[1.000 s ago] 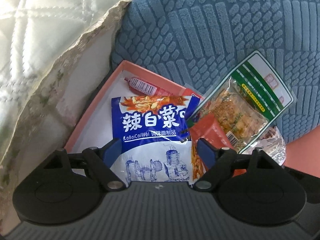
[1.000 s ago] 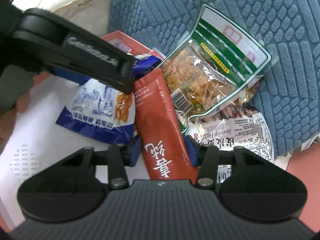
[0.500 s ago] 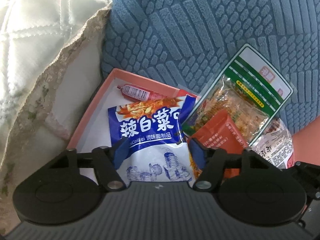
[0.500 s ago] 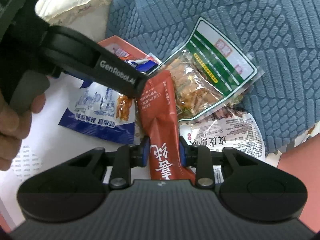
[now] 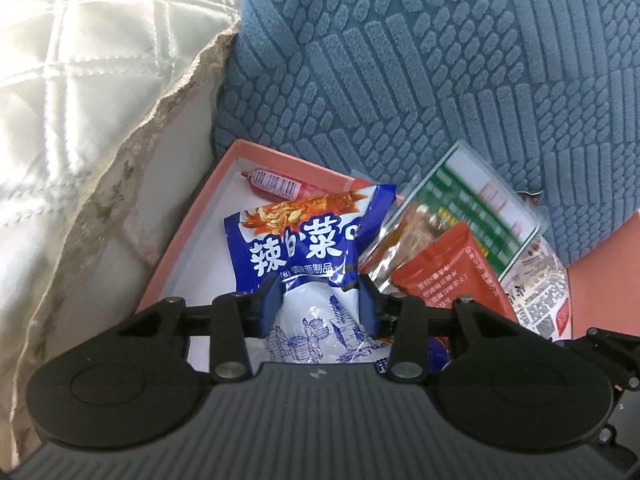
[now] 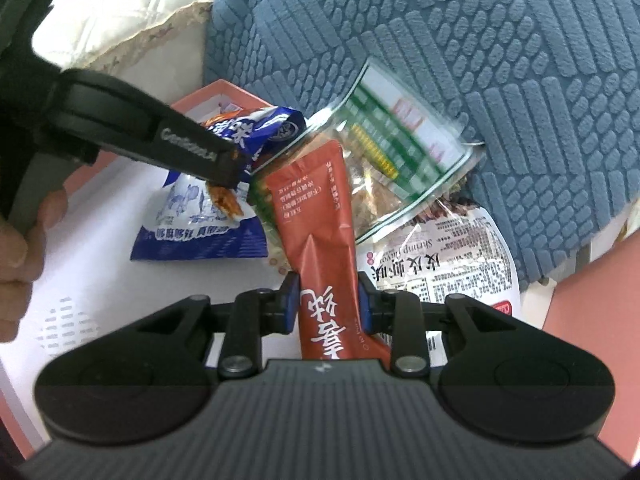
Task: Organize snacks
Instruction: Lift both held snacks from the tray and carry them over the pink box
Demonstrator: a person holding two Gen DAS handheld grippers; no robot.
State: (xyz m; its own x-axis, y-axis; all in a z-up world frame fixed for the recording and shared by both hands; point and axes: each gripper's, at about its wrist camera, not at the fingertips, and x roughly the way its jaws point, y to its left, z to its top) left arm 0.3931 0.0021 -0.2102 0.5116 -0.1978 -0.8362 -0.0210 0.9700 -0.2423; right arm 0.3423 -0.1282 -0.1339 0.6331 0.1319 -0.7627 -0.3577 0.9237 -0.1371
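Tongs (image 5: 318, 308) now pinch blue packet (image 5: 308, 248), lifted.

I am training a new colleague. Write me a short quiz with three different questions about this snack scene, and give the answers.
1. True or false: the right gripper is shut on the red sachet.
2. Which packet is between the pads of the left gripper? A) green-labelled clear bag B) blue and white packet C) small sausage
3. Fill in: the small sausage lies inside the pink ____.

Key: 1 true. 2 B, the blue and white packet; the jaws are closing on it. 3 box.
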